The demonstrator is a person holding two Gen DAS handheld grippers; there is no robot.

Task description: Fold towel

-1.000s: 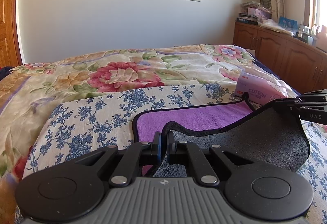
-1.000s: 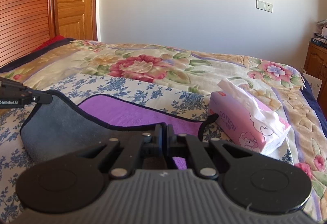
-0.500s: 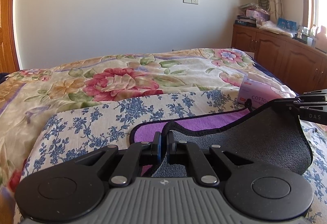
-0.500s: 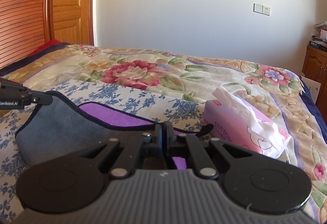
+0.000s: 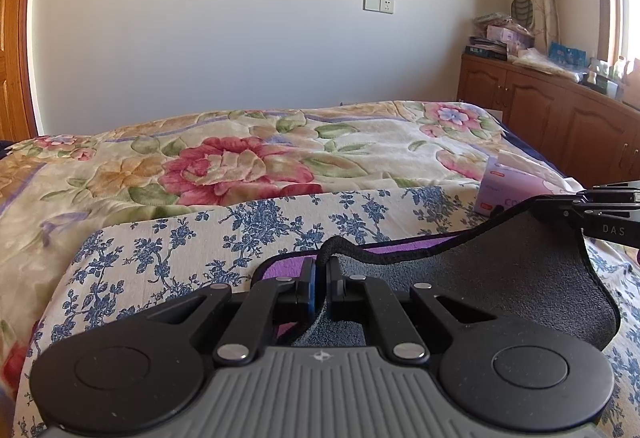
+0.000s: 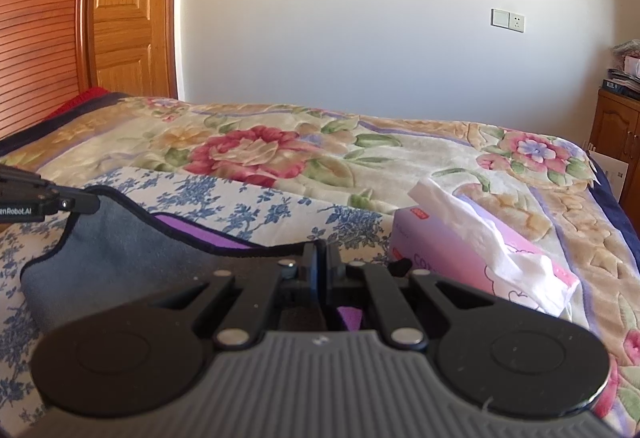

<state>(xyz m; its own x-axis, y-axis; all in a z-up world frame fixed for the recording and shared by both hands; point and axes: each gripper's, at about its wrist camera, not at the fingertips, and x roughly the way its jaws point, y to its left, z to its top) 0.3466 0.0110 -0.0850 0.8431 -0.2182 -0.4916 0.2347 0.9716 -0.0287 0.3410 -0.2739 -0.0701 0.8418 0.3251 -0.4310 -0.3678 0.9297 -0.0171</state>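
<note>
Since a second ago I am carrying the held edge of the towel (image 5: 500, 278) farther forward, so the purple face that was showing widely is shrinking to a thin strip behind the grey underside, and the tissue box (image 6: 472, 262) is sliding partly behind the raised cloth in my left view. I am keeping my left gripper (image 5: 320, 280) pinched tight on one near corner, the black-bound hem bunching up between the fingers, and my right gripper (image 6: 320, 270) squeezed down on the other near corner — no gap showing between either pair of jaws beyond the cloth itself. The towel is lying on the blue-flowered sheet (image 5: 180, 250), just on the near side of the tissue box, with its far half flat and its near half lifted and curling over toward the floral quilt (image 5: 232, 166) beyond. I judge the first fold to be about midway: the near edge is up and travelling, but it is not yet laid down on the far edge, and smoothing plus any further folds are remaining. The towel's long axis is running side to side between my two grippers, from the tissue box end toward the wardrobe door (image 6: 132, 10) end, and the fold line is lying along that same direction — the lifted edge is facing the far wall, grey side toward me.
</note>
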